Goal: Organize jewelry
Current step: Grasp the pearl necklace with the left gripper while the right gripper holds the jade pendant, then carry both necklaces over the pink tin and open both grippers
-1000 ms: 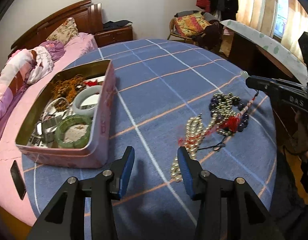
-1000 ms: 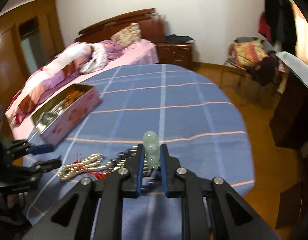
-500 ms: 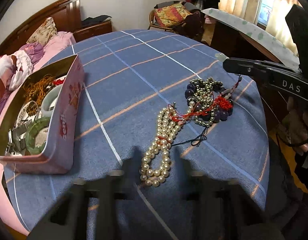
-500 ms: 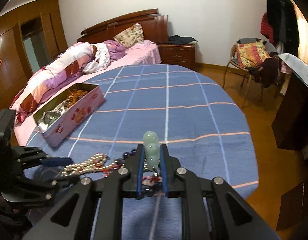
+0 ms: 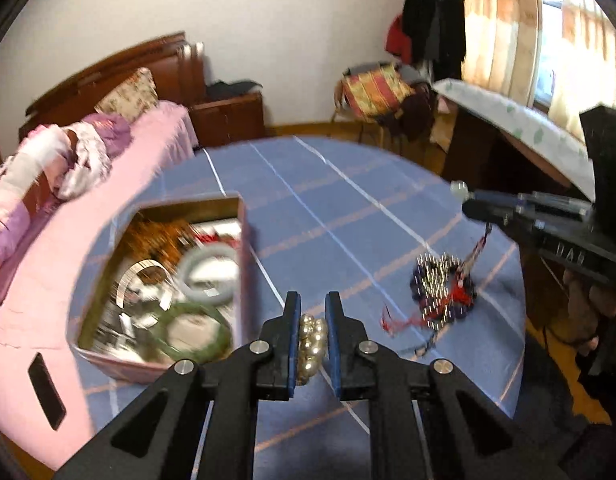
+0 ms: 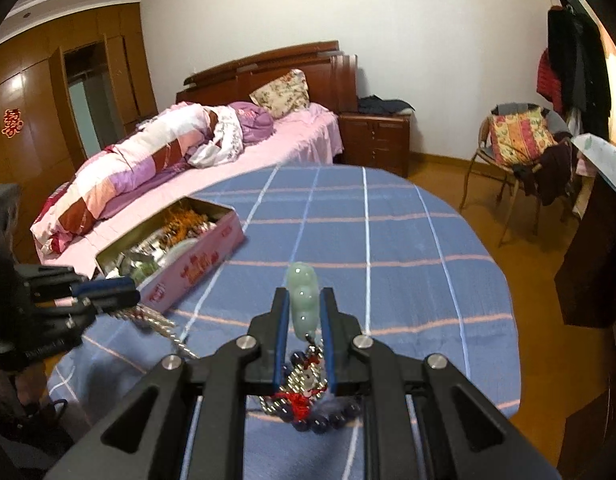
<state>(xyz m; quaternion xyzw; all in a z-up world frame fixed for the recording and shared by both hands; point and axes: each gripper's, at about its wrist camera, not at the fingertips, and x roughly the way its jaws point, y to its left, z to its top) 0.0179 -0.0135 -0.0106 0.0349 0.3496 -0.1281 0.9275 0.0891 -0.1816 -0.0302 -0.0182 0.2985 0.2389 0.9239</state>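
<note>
My left gripper [image 5: 312, 312] is shut on a pearl necklace [image 5: 310, 342] and holds it above the blue checked table, beside the pink tin box [image 5: 244, 264] full of bangles and beads. The strand also hangs from it in the right wrist view [image 6: 156, 320]. My right gripper [image 6: 304, 300] is shut on a pale green jade pendant [image 6: 303, 300], lifted above the table. Its cord runs down to a tangle of dark and silver beads with red thread [image 5: 444, 288], also seen under the right gripper [image 6: 308, 404].
The pink tin [image 6: 196, 264] stands at the table's left edge next to a pink bed [image 6: 188, 160]. A black phone [image 5: 46, 390] lies on the bed. A chair [image 6: 516, 140] and a dark cabinet [image 6: 596, 252] stand to the right.
My left gripper went from open above the table to shut on the pearl necklace and lifted it toward the tin. My right gripper kept the jade pendant and rose slightly.
</note>
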